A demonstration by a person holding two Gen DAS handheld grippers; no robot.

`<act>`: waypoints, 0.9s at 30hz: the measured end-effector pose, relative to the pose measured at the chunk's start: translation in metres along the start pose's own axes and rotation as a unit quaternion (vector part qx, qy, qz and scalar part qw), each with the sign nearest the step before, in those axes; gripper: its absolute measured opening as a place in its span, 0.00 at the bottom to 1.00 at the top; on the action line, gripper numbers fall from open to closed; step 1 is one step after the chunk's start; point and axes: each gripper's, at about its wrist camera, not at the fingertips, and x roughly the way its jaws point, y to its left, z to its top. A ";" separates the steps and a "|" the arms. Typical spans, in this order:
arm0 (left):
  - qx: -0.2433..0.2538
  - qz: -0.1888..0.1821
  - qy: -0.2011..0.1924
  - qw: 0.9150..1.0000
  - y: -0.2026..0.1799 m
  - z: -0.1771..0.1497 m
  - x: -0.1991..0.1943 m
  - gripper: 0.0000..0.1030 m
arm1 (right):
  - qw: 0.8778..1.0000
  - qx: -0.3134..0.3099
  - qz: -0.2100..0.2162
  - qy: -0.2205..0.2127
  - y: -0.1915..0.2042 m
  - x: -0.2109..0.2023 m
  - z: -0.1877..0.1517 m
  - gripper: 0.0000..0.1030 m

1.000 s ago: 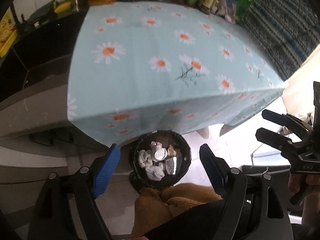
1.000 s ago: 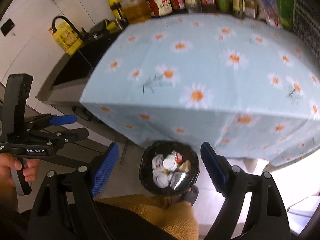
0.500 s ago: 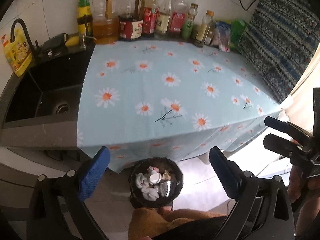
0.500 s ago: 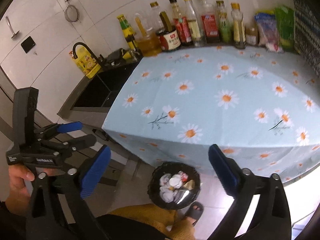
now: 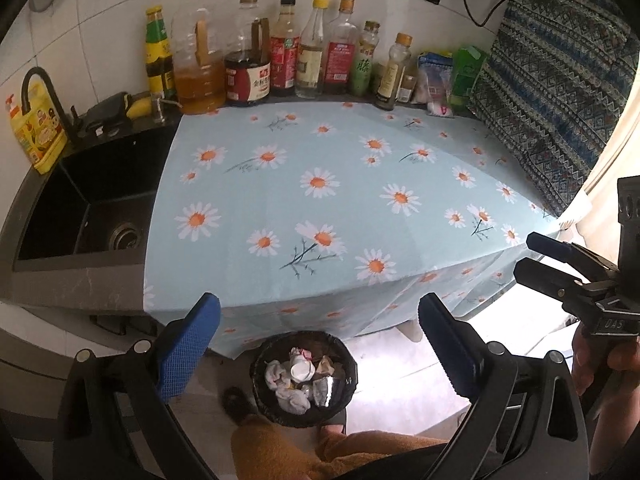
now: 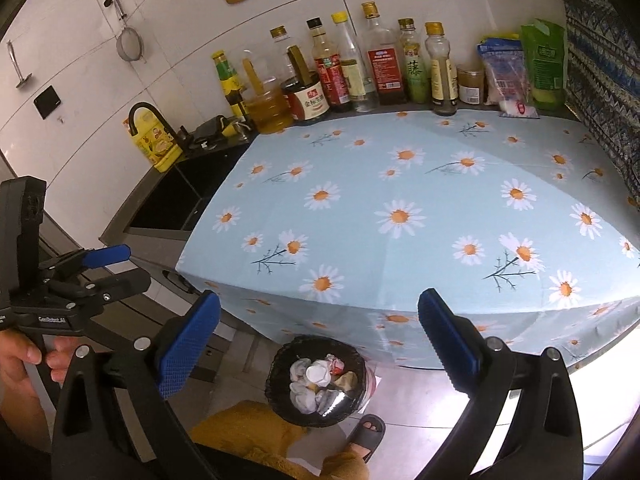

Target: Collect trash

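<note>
Black plastic liner, glossy and crinkled, folded over the rim of a small round trash bin [image 5: 262, 354] on the pale tiled floor, just in front of the counter's draped edge. Inside: soft crumpled white tissues [image 5: 286, 384], a round white cap-like piece, a scrap of shiny foil wrapper [image 5: 324, 390], something small with red on it.

Left gripper [image 5: 318, 304]: jaws just been opening, now spread wide, nothing between the ribbed blue pads. Right gripper [image 6: 318, 300]: same, jaws just been opening, wide apart and empty. Both pointed down over the bin and the counter edge, each held in a bare hand.

Looks like the tail end of a drop-off, or of the whole job: trash lying in the bin, smooth daisy-print tablecloth [image 5: 320, 184] bare across its middle and front. Next move probably calls for a sweep over the counter for leftovers. Only candidate: a small white and red packet [image 5: 439, 109] at the back right, near the bags; litter or pantry item, cannot tell. If litter, needs a long reach over the cloth and a light pinch on something flat and limp.

Elsewhere: row of glass and plastic bottles [image 5: 284, 64] along the tiled wall, hard-edged dark sink [image 5: 92, 208] to the left, woven patterned fabric [image 5: 560, 80] to the right, a dark slipper [image 6: 368, 428] beside the bin.
</note>
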 end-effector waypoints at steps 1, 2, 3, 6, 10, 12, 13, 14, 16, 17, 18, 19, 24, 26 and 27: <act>0.001 -0.001 -0.003 1.000 -0.001 0.001 0.000 0.93 | 1.000 0.000 -0.001 -0.001 -0.001 -0.001 0.001 0.95; 0.002 -0.003 -0.003 1.000 -0.002 0.002 0.001 0.93 | 1.000 0.000 -0.003 -0.001 -0.001 -0.001 0.001 0.95; 0.004 -0.004 -0.003 1.000 -0.002 0.003 0.001 0.93 | 1.000 0.001 -0.004 -0.003 -0.001 -0.001 0.002 0.95; 0.011 -0.005 -0.006 1.000 -0.004 0.004 0.002 0.93 | 1.000 -0.004 -0.007 -0.011 0.002 -0.002 0.004 0.95; 0.015 -0.008 -0.007 1.000 -0.003 0.005 0.001 0.93 | 1.000 -0.006 -0.008 -0.013 0.006 0.000 0.007 0.95; 0.015 -0.012 -0.008 1.000 -0.001 0.005 0.001 0.93 | 1.000 -0.006 -0.008 -0.013 0.007 0.001 0.009 0.95; 0.013 -0.011 -0.008 1.000 0.000 0.006 0.001 0.93 | 1.000 -0.008 -0.009 -0.013 0.008 0.001 0.009 0.95; 0.009 -0.013 -0.007 1.000 0.002 0.006 0.000 0.93 | 1.000 -0.009 -0.010 -0.011 0.009 0.002 0.009 0.95; 0.006 -0.019 -0.005 1.000 0.004 0.005 0.001 0.93 | 1.000 -0.010 -0.009 -0.010 0.011 0.003 0.010 0.95; 0.007 -0.019 -0.005 1.000 0.005 0.005 0.001 0.93 | 1.000 -0.011 -0.009 -0.010 0.013 0.004 0.010 0.95; 0.009 -0.016 -0.005 1.000 0.006 0.006 0.001 0.93 | 1.000 -0.012 -0.010 -0.009 0.014 0.004 0.010 0.95; 0.010 -0.015 -0.005 1.000 0.006 0.006 0.001 0.93 | 1.000 -0.013 -0.008 -0.010 0.015 0.004 0.010 0.95; 0.009 -0.018 -0.006 1.000 0.009 0.007 -0.001 0.93 | 1.000 -0.011 -0.006 -0.009 0.018 0.005 0.011 0.95; 0.010 -0.018 -0.006 1.000 0.009 0.007 -0.001 0.93 | 1.000 -0.013 -0.007 -0.008 0.019 0.005 0.011 0.95; 0.009 -0.017 -0.007 1.000 0.010 0.006 -0.001 0.93 | 1.000 -0.014 -0.007 -0.007 0.020 0.006 0.012 0.95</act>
